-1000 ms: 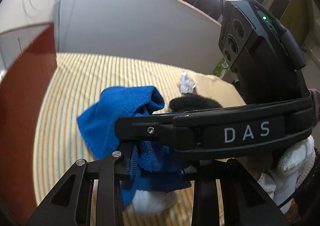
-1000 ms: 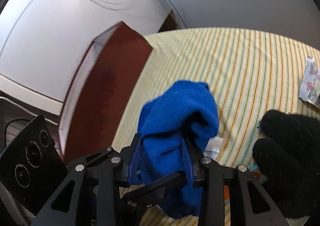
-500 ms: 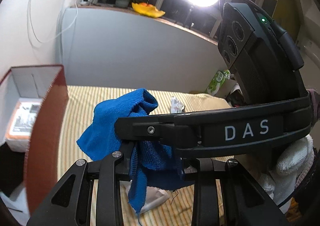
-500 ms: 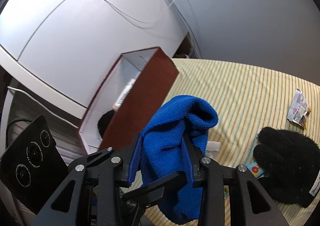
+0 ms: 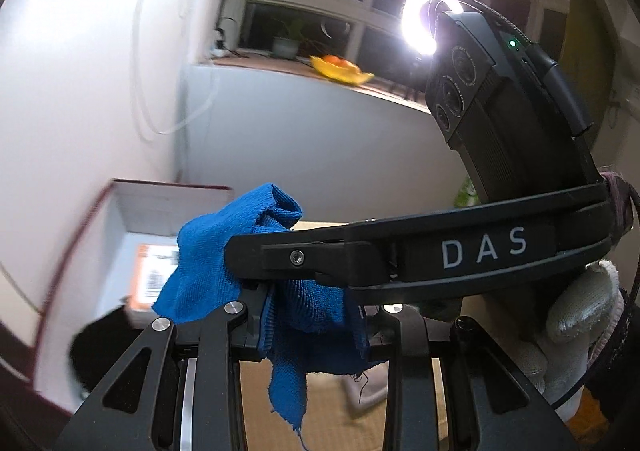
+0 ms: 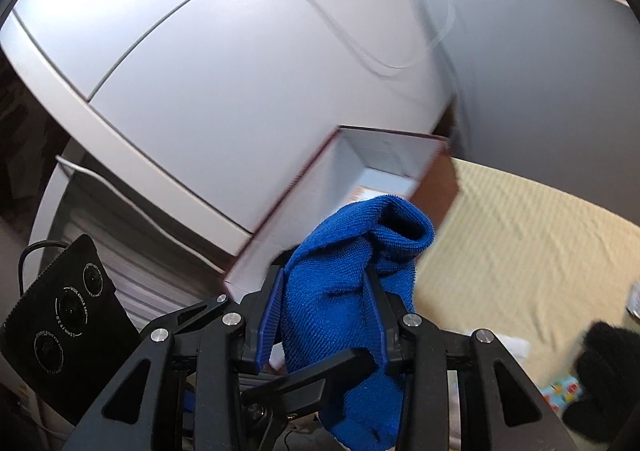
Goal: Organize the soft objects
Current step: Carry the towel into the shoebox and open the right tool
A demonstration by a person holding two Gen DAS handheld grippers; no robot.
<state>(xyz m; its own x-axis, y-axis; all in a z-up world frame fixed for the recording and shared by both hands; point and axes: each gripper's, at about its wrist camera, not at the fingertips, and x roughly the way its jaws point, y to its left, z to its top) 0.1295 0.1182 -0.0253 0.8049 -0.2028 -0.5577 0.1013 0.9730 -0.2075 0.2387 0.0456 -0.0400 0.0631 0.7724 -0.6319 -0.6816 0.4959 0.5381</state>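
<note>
A blue knitted cloth (image 6: 352,275) is pinched between both grippers at once and hangs in the air. My right gripper (image 6: 326,315) is shut on it. My left gripper (image 5: 312,315) is shut on the same cloth (image 5: 248,251), with the right gripper's black body crossing in front of it. An open red-brown box with a white inside (image 6: 384,159) stands just beyond the cloth. In the left wrist view the box (image 5: 140,211) holds an orange-and-white packet (image 5: 154,271) and a dark soft item (image 5: 104,347).
A black glove (image 6: 604,367) lies on the yellow striped tablecloth (image 6: 520,251) at the lower right, by a small colourful packet (image 6: 560,391). A white wall and cabinet stand behind the box. A ring light (image 5: 420,27) shines above the window sill.
Both grippers have lifted the blue cloth off the table and carried it left toward the box. The box's open inside now shows, and the glove has dropped to the lower right edge.
</note>
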